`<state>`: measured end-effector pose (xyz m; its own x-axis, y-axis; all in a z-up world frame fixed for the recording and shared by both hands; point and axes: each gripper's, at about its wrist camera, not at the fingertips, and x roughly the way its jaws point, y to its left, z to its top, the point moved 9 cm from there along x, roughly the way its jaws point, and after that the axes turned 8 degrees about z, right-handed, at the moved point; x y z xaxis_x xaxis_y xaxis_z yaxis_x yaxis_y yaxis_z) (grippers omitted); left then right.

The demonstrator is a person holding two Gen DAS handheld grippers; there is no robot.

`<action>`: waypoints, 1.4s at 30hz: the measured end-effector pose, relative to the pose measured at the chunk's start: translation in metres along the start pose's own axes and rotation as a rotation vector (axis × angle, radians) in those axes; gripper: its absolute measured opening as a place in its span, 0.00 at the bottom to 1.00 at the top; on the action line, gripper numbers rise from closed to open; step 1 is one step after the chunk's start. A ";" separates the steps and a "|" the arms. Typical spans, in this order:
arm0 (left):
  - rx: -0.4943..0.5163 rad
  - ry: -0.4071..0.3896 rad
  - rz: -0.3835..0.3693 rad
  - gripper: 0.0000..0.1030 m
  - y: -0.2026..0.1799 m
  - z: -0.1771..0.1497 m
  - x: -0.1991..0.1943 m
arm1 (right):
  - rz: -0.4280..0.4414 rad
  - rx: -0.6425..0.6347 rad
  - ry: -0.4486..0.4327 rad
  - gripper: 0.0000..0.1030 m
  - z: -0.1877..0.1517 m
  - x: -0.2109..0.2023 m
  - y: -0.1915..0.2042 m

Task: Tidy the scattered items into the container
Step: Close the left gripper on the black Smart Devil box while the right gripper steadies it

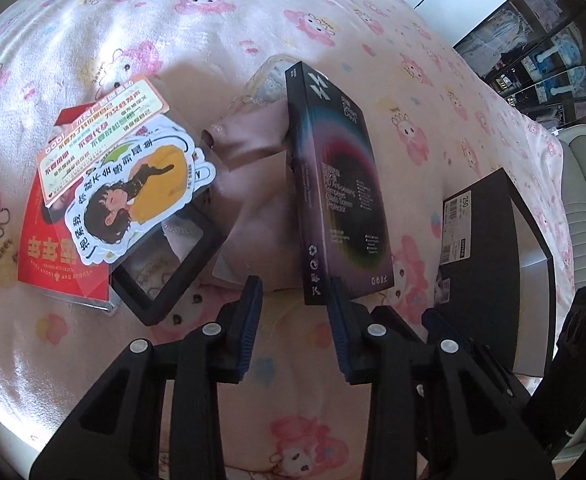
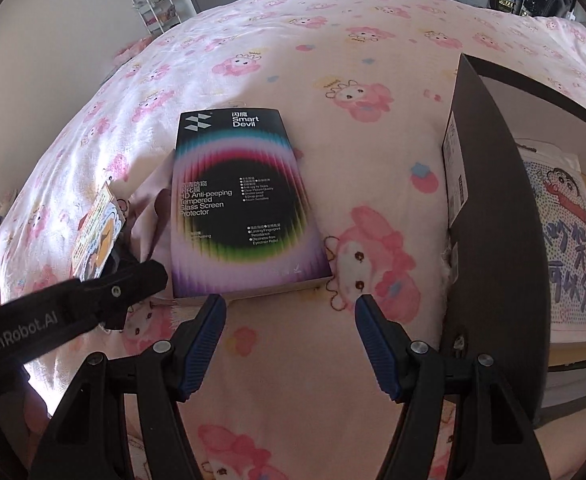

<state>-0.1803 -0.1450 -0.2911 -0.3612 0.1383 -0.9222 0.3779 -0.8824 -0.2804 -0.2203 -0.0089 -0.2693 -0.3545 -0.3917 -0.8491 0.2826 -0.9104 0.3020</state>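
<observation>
A dark screen-protector box (image 2: 245, 200) with rainbow rings lies on the pink bedspread (image 2: 293, 60), propped on a pink cloth (image 1: 253, 148). My right gripper (image 2: 289, 300) stands open just short of the box's near edge, touching nothing. My left gripper (image 1: 295, 286) is open at the box's (image 1: 341, 184) near left corner; its right pad sits against that corner and its left pad is apart from it. The left gripper's black finger (image 2: 141, 280) shows beside the box. To the right stands the open black container (image 2: 489, 200) with a cartoon cloth (image 2: 569, 248) inside.
Left of the box lies a pile: a cartoon-girl sticker (image 1: 133, 200), a printed card (image 1: 105, 132), a red packet (image 1: 53, 248) and a black square frame (image 1: 169, 264). The container (image 1: 489, 248) sits near the bed's right edge. A white rack (image 2: 153, 4) stands beyond the bed.
</observation>
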 end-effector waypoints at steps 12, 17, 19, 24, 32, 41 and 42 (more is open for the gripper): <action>-0.097 0.083 -0.077 0.42 0.001 0.006 0.032 | 0.021 0.069 0.059 0.62 -0.012 0.026 -0.009; -0.084 0.070 -0.085 0.17 0.000 0.002 0.025 | 0.040 0.099 0.029 0.62 -0.023 0.008 -0.008; -0.071 0.065 -0.088 0.10 -0.001 -0.001 0.021 | 0.034 0.090 0.027 0.62 -0.025 0.005 -0.007; -0.029 0.014 -0.074 0.10 -0.007 0.001 0.007 | 0.028 0.102 -0.032 0.63 -0.017 -0.010 -0.005; -0.102 0.023 -0.155 0.28 -0.006 0.008 0.011 | 0.065 0.165 -0.005 0.62 -0.008 0.012 -0.011; -0.186 0.141 -0.187 0.51 -0.010 0.005 0.048 | 0.137 0.214 -0.025 0.63 -0.015 0.023 -0.018; -0.199 0.144 -0.199 0.51 -0.010 0.007 0.049 | 0.136 0.212 -0.025 0.63 -0.016 0.022 -0.017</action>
<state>-0.2074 -0.1322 -0.3316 -0.3256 0.3739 -0.8684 0.4762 -0.7286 -0.4923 -0.2189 0.0006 -0.2999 -0.3487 -0.5133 -0.7842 0.1368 -0.8556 0.4993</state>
